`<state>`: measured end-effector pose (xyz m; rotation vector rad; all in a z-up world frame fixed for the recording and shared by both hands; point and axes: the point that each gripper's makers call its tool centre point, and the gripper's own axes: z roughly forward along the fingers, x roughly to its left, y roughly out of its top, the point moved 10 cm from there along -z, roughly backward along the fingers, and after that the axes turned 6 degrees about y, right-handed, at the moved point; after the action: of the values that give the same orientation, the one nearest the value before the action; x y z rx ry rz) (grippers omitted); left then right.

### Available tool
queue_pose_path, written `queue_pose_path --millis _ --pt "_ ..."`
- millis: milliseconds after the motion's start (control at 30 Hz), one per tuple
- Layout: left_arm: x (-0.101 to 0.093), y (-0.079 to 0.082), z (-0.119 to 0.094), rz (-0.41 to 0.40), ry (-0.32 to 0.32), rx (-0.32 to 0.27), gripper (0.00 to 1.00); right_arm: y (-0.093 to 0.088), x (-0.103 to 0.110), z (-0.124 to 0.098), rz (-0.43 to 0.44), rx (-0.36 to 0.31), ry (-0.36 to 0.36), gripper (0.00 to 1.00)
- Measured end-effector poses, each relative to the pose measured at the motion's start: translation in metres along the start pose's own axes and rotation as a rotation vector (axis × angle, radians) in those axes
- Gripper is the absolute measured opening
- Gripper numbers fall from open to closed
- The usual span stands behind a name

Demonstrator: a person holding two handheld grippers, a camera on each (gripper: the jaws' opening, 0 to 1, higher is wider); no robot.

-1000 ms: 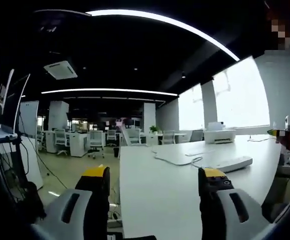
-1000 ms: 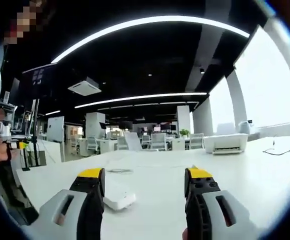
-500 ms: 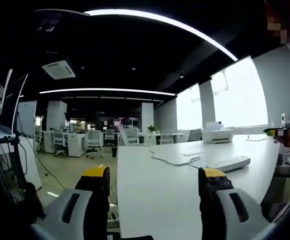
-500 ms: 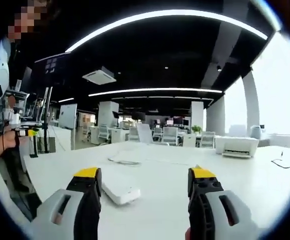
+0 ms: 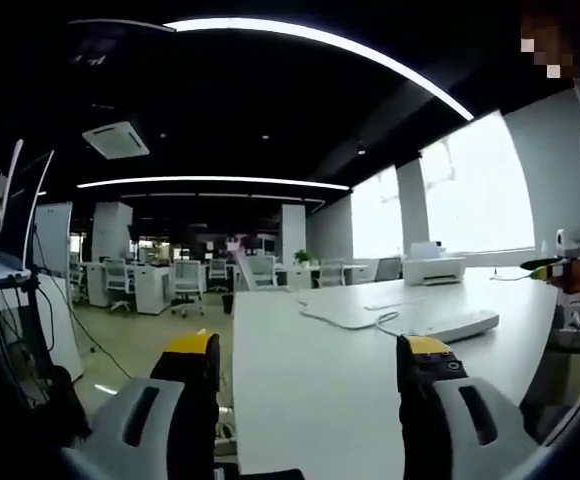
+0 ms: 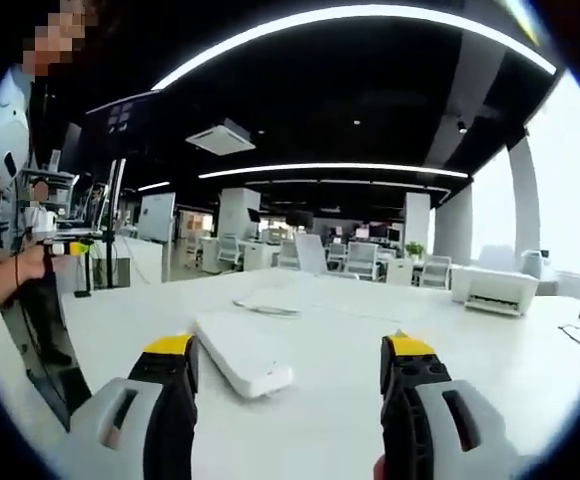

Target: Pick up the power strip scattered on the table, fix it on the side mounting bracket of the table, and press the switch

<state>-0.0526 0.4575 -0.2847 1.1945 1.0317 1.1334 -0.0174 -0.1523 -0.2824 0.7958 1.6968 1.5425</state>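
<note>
A white power strip (image 6: 242, 352) lies flat on the white table (image 6: 330, 420), just ahead of my right gripper (image 6: 290, 362), nearer its left jaw. That gripper is open and holds nothing. The same power strip (image 5: 458, 325) shows at the right of the left gripper view, its white cord (image 5: 340, 318) looping over the table (image 5: 310, 390). My left gripper (image 5: 308, 358) is open and empty, hovering over the table's left edge, well short of the strip. The other gripper (image 5: 548, 266) and a hand enter at the far right.
A white printer (image 6: 495, 288) stands at the table's far end. A monitor stand (image 5: 10, 270) is at the left, beyond the table's edge. Office desks and chairs (image 5: 190, 280) fill the background. A person's hand with the other gripper (image 6: 55, 250) shows at the left.
The right gripper's view has come nearer the power strip, which looks larger and closer between the jaws. The left view has barely shifted. Both grippers stay open.
</note>
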Motion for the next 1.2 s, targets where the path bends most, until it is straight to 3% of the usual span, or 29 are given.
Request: queue_pose_path --millis 667,1200 --pt "-0.007 0.003 0.01 0.005 -0.031 -0.007 0.76 0.008 -0.001 0.023 -0.01 -0.001 0.111 0.72" --pt "-0.017 0.005 0.017 0.028 -0.054 0.0 0.76 -0.006 -0.009 0.039 0.011 0.03 0.169 0.73"
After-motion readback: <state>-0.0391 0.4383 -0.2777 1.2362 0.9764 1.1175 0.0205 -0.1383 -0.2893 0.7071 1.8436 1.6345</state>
